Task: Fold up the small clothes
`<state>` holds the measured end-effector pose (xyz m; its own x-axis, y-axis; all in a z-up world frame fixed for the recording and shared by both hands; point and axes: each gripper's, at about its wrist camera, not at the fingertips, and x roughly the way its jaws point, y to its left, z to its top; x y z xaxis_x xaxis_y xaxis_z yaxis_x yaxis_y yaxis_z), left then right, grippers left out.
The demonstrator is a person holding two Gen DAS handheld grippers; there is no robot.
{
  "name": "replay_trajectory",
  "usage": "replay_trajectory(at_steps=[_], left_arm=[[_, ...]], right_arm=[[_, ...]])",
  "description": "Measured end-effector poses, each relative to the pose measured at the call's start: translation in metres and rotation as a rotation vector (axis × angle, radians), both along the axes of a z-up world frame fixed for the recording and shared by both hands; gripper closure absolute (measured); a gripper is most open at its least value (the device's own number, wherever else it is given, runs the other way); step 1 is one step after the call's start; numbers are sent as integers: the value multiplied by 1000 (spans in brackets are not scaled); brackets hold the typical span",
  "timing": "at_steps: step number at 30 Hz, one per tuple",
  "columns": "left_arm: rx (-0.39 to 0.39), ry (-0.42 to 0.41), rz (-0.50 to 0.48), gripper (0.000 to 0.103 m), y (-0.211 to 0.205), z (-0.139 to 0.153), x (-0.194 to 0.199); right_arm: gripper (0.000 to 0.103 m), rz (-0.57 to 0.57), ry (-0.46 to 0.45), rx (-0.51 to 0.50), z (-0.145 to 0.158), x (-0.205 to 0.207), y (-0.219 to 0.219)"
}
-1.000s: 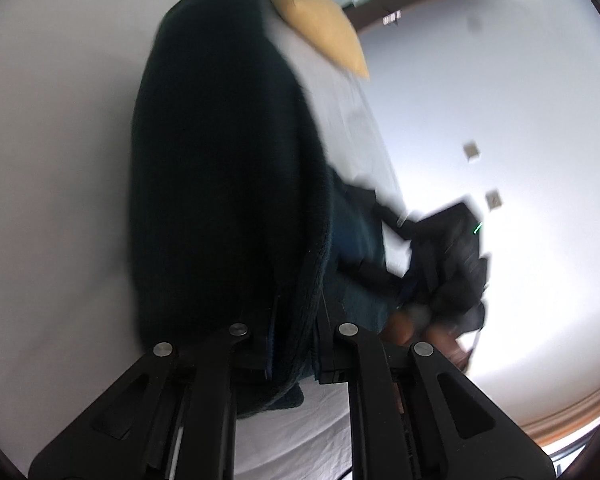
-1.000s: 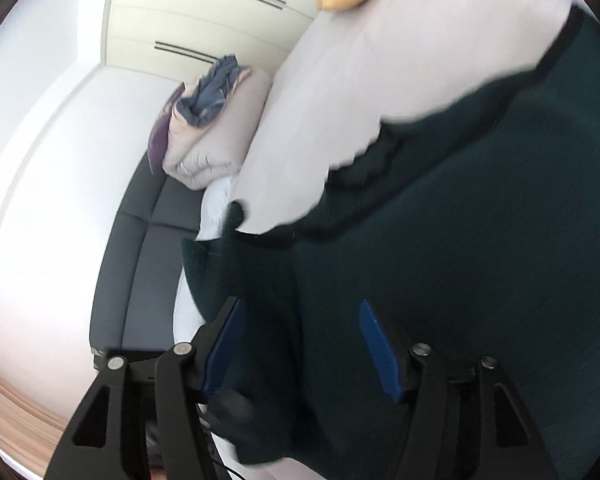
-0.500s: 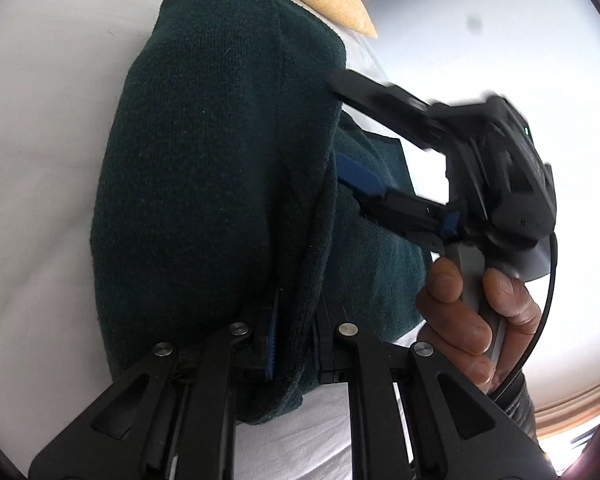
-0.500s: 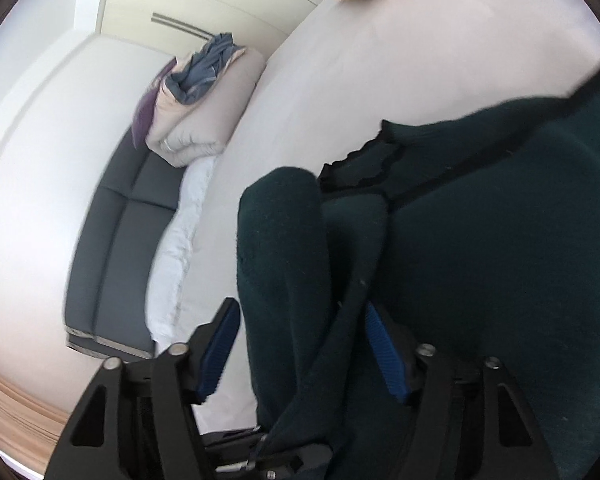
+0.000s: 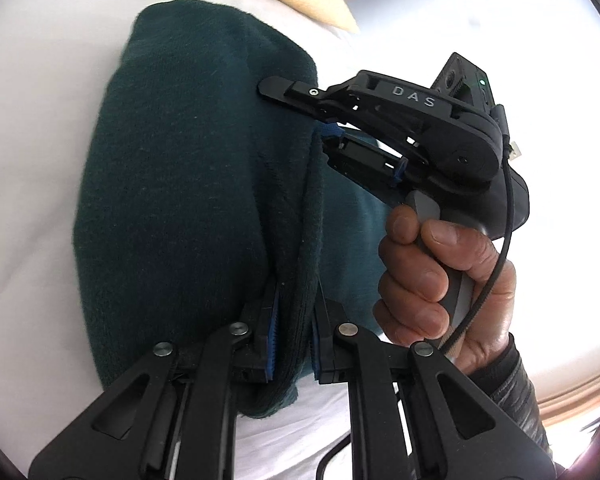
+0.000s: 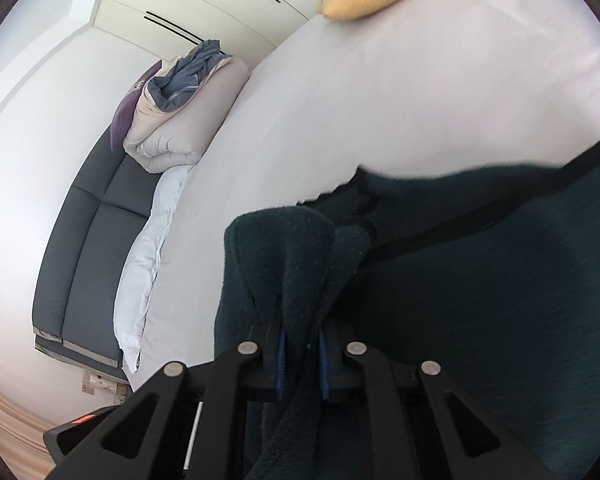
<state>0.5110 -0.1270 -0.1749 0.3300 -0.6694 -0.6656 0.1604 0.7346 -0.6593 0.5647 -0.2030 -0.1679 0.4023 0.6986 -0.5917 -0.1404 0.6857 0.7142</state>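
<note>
sweater [image 5: 172, 184] | dk green knit | bunched, doubled over | on white bed [image 6: 380, 112]

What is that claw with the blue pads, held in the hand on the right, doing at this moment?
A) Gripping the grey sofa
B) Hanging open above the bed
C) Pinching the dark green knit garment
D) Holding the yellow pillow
C: in its own view the right claw has just closed, and its blue pads press a fold of the dark green garment between them.
</note>
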Motion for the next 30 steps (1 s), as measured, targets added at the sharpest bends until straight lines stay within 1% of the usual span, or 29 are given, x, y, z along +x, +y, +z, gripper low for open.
replay_trajectory(at_steps=[2,5,7,11,13,14,15,19,20,22,23,24,25,26,27,29,30], left_arm=[[-5,-9,-25,92,-8,7,2],[-10,-20,-75,92,-31,16,7],[-19,-18,-110,92,-51,19,10],[-9,-25,-173,92,-88,24,15],[-8,-27,-188,92,-100,25,23],[-7,-30,-194,92,-105,25,26],[-8,-31,-199,92,-101,31,33],[13,0,-208,90,-103,18,39],[13,8,-214,88,-98,17,38],[1,8,-223,77,-85,16,34],[0,11,-220,60,-75,18,31],[-9,16,-216,32,-65,22,26],[-34,12,-217,26,-56,27,22],[-64,-8,-222,25,-43,35,15],[-77,-23,-229,25,-32,41,11],[-104,-38,-232,25,-6,48,7],[-108,-47,-211,25,11,50,9]], right_arm=[[90,-4,-11,-24,6,0,-18],[90,-22,-21,-57,11,-4,-55],[90,-32,-16,-79,11,-7,-76],[90,-44,3,-146,7,-11,-117],[90,-56,11,-153,4,-10,-134],[90,-63,15,-151,3,-9,-142],[90,-70,18,-151,1,-6,-147],[89,-82,60,-149,-16,2,-164],[87,-83,75,-149,-22,1,-166],[85,-100,77,-140,-30,-2,-169],[84,-115,79,-115,-33,-4,-171],[84,-128,80,-96,-36,-8,-175],[82,-138,84,-80,-37,-11,-178],[80,-142,86,-69,-37,-15,-179],[79,-143,86,-65,-35,-19,-179],[67,-145,93,-36,-33,-31,-183],[66,-146,85,-25,-31,-38,-183]])
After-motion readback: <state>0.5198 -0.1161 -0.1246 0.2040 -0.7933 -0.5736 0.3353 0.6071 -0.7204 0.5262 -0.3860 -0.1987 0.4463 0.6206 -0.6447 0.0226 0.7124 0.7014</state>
